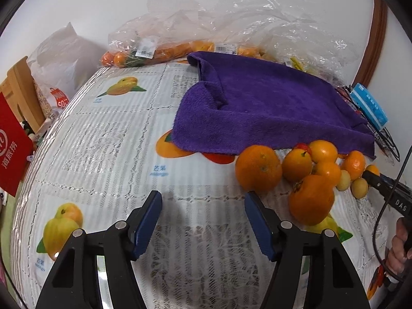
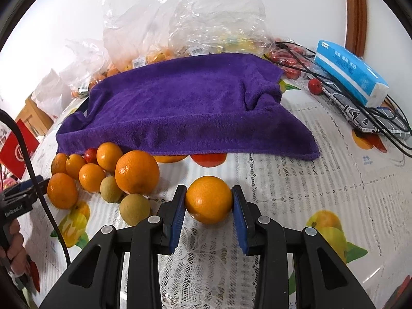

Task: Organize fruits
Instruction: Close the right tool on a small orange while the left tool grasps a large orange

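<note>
1. Fruits (image 2: 103,177) lie heaped on the counter (image 2: 296,200) against the near hem of a purple towel (image 2: 185,108): oranges, smaller tangerines, two pale round fruits and a small red one.
2. Left gripper (image 1: 203,221) hovers over bare lace cloth with its blue fingers (image 1: 148,225) released and nothing between them; the large orange (image 1: 258,167) sits just beyond its right finger.
3. Right gripper (image 2: 208,203) has its fingers (image 2: 177,213) clenched on a single orange (image 2: 208,199), set apart from the heap toward the counter's near edge.
4. Clear plastic bags (image 2: 154,25) holding more fruit stand along the far edge behind the towel.
5. A blue tissue pack (image 2: 352,74) rests on black cables near the far right corner, beside a small red fruit (image 2: 315,86).
</note>
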{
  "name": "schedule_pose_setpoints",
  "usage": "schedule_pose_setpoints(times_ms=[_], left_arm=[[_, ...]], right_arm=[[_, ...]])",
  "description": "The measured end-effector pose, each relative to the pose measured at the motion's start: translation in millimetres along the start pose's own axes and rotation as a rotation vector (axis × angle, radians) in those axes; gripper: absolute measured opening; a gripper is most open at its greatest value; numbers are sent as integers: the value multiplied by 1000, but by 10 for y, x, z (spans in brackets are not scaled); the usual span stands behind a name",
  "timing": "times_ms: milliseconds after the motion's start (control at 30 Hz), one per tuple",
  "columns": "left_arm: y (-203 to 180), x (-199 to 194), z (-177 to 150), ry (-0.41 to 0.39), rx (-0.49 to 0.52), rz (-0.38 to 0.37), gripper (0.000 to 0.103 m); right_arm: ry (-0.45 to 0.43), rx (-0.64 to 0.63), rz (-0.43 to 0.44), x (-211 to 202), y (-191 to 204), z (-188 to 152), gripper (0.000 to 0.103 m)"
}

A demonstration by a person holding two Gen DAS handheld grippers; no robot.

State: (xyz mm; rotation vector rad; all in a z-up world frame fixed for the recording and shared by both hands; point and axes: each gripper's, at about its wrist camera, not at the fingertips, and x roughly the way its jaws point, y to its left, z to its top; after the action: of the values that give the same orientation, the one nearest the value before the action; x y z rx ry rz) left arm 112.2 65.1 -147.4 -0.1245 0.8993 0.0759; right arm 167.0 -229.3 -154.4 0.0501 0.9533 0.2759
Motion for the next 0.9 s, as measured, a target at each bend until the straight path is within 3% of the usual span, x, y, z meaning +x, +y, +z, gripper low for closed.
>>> schedule_pose_setpoints(times_ms=[900], left_arm=[[-132,-35,82,-49,45,-66,65]], right_arm=[[-9,-28,41,36,-4,7,41]])
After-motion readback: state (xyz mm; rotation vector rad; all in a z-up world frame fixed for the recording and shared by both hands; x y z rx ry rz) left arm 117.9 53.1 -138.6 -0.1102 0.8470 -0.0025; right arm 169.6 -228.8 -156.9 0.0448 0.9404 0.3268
